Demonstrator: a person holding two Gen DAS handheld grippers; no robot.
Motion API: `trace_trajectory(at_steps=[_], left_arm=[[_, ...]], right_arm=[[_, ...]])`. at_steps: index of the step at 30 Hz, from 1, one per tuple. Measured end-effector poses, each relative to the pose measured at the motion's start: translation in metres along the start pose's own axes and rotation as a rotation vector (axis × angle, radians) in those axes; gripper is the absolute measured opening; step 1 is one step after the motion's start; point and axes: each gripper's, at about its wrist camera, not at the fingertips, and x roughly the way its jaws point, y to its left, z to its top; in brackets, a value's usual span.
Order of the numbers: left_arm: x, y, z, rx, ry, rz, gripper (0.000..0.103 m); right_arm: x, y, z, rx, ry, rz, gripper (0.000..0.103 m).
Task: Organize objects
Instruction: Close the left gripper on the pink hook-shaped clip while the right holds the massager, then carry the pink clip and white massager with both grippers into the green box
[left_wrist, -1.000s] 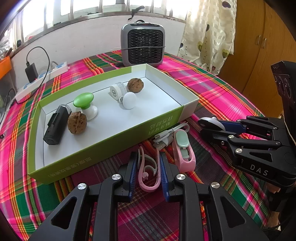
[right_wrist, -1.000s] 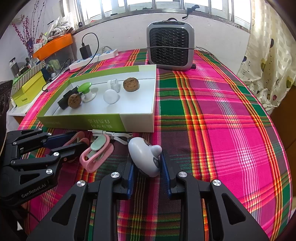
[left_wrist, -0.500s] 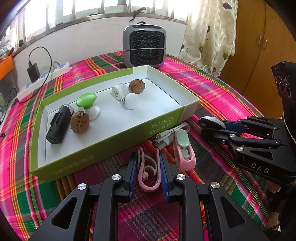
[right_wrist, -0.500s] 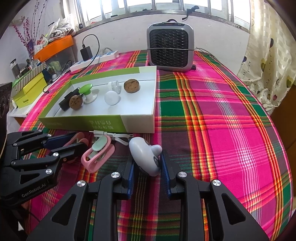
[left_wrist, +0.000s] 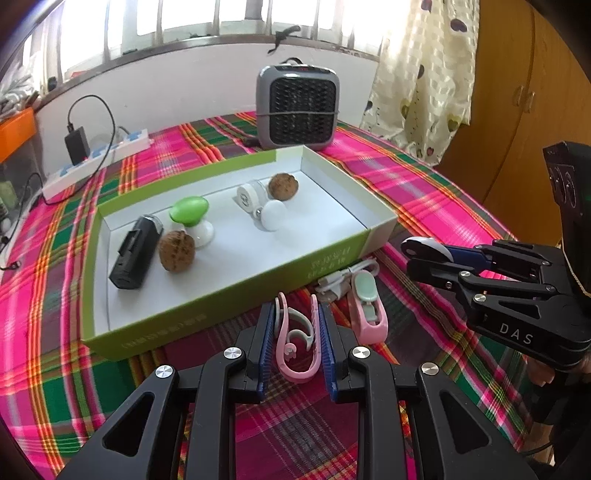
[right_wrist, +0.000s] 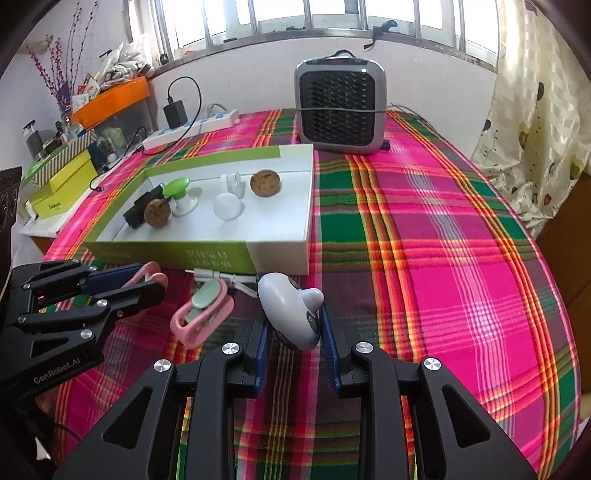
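Grey fan heater (right_wrist: 340, 110) at plaid tablecloth's (right_wrist: 443, 236) far edge, white power strip (right_wrist: 192, 127) left of it

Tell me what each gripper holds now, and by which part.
The left gripper holds a pink U-shaped clip by its two outer sides. The right gripper holds a white-grey rounded gadget across its body.

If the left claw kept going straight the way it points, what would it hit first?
Probably the near green wall of the box, just beyond the pink clip gripped in the left claw. Depth is hard to judge, and it might hit the tablecloth first.
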Motion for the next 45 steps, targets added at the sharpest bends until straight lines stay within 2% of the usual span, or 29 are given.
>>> trace_trajectory(at_steps=[15,24,33,45], left_arm=[[-0.014,0.018,0.022,-0.034,-0.045,0.01,0.021],[-0.012,0.037,0.043,-0.063,-0.074,0.035,0.021],[0.002,0.054,0.067,-0.08,-0.079,0.043,0.021],[0.034,0.073,0.09,-0.12,-0.046,0.058,0.021]], right_arm=[[-0.01,0.009,0.027,-0.04,-0.052,0.025,0.026],[0.002,0.013,0.05,-0.051,-0.054,0.037,0.026],[0.021,0.016,0.078,-0.064,-0.062,0.01,0.026],[0.056,0.015,0.103,-0.09,-0.033,-0.011,0.026]])
